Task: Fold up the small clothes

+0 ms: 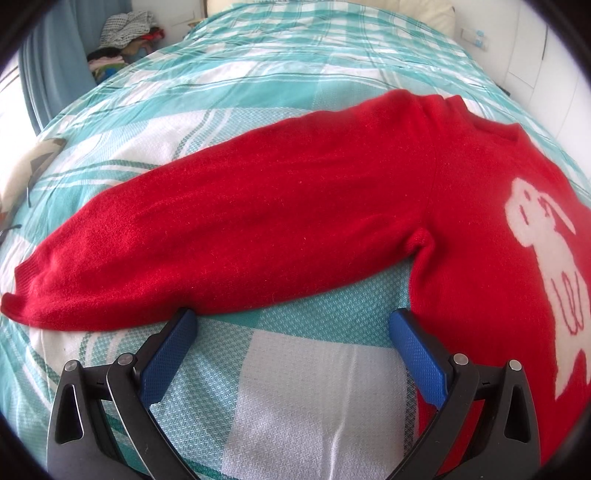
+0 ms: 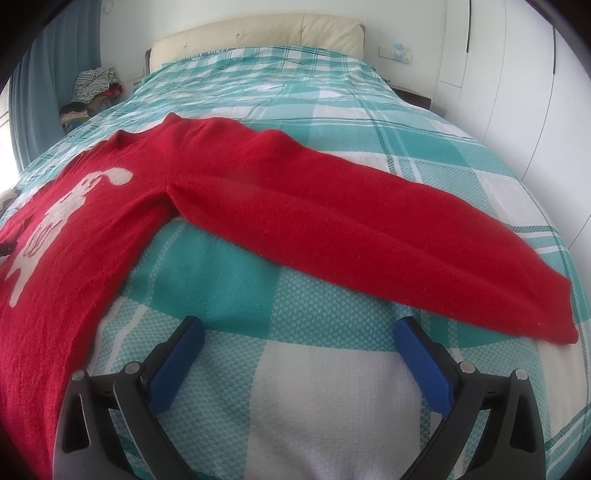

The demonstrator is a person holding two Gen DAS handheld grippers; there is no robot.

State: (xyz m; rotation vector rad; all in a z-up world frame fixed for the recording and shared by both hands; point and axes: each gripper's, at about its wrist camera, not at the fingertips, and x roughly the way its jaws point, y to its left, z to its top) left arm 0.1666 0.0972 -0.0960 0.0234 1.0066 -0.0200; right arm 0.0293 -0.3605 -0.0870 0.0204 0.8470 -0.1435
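While lying flat and front-up on the checked bedspread (image 1: 295, 387), red sweater (image 1: 295, 221) just ahead of left gripper (image 1: 293, 315), with both sleeves spread out sideways. Jaws of that gripper spread wide, blue pads (image 1: 168, 354) well apart, gripping nothing, only bedspread between them. One fingertip right at the lower edge of the left sleeve (image 1: 147, 258), the other right at the side seam below the armpit; touching or barely short of the knit, cannot tell. Cuff (image 1: 22, 295) far out toward the left rim of that view, white animal motif (image 1: 535, 258) on the chest off to the right. Same sweater (image 2: 258, 206) ahead of right gripper (image 2: 299, 322) too, likewise gaping fully, holding nothing, bare teal-and-white cloth (image 2: 295, 387) between its pads (image 2: 424, 369). Right sleeve (image 2: 369, 229) slanting across in front, its lower edge just beside the right-hand fingertip, cuff (image 2: 561, 317) beyond it; sweater body near the left-hand fingertip but apart from it. Nothing lying on top of the knit or between either gripper and the garment. Farther off: cream padded headboard (image 2: 258, 33) at the far end of the bed, heap of mixed clothes (image 2: 92, 88) beside the bed's far left corner, blue curtain (image 1: 55, 74) next to that heap, white wardrobe doors (image 2: 517, 92) along the right wall.
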